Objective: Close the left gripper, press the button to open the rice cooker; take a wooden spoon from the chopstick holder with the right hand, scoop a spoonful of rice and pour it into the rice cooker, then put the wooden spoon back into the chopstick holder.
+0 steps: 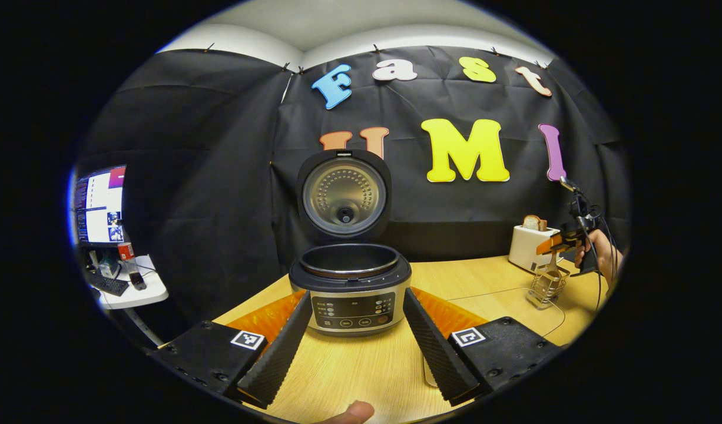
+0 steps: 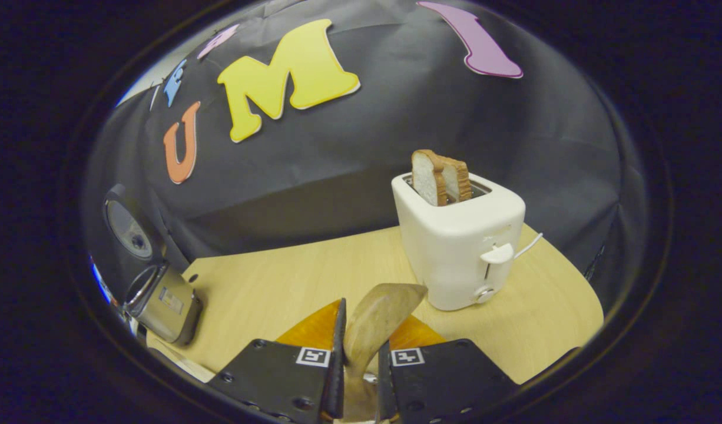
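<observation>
The wooden bench [image 1: 367, 365] carries everything. Largest on it is the rice cooker [image 1: 350, 288], sitting near the middle against the black cloth wall with its lid [image 1: 344, 194] swung fully up and the dark inner pot [image 1: 349, 260] exposed; in the right gripper view it appears at the far left edge, tilted by the lens. Well apart from it, toward the bench's right end, stands a white toaster [image 2: 460, 241] with two slices of bread [image 2: 440, 176] poking out of its slots. Just in front of the toaster, in the left gripper view, is the wire chopstick holder [image 1: 547, 285].

The left claw [image 1: 355, 347] is released, its two ribbed fingers spread wide to either side of the cooker's front panel and touching nothing. The right claw [image 2: 359, 353], held by a hand [image 1: 599, 250] directly above the chopstick holder, is clenched on the wooden spoon [image 2: 377, 321], whose broad bowl rises between the fingers and points toward the toaster.

A side table with a monitor [image 1: 100, 205] stands off to the left.
</observation>
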The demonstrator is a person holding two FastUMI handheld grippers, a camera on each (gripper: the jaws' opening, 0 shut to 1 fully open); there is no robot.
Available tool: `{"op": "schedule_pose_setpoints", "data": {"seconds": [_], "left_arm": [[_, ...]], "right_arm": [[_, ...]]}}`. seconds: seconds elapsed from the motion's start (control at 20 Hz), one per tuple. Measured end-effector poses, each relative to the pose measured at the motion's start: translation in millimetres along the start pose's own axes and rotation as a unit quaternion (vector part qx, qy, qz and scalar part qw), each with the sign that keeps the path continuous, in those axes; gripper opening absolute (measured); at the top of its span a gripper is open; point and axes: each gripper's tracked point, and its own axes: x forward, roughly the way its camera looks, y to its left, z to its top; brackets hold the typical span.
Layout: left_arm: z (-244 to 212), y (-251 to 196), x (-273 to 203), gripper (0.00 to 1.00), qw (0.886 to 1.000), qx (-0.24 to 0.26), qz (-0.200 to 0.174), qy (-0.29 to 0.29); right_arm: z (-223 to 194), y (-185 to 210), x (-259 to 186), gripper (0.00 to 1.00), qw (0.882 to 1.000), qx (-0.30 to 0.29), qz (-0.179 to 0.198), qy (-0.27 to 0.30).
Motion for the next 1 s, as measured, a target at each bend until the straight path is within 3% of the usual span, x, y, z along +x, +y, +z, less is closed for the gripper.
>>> {"op": "schedule_pose_setpoints", "data": {"seconds": [0.3,0.6,1.0], "left_arm": [[8.4,-6.5,-10.2,0.99,1.0,-0.006,-0.007,-0.003],[13.5,-7.2,-19.9,0.99,1.0,0.01,-0.007,-0.004],[15.5,-4.8,-31.9,0.99,1.0,0.0,-0.018,0.011]], "right_arm": [[28.8,27.2,-63.3,0.14,0.997,-0.027,-0.009,-0.074],[59.9,57.0,-136.0,0.16,0.987,-0.063,-0.035,-0.143],[46.7,162.7,-199.6,0.16,0.977,-0.119,0.006,-0.177]]}}
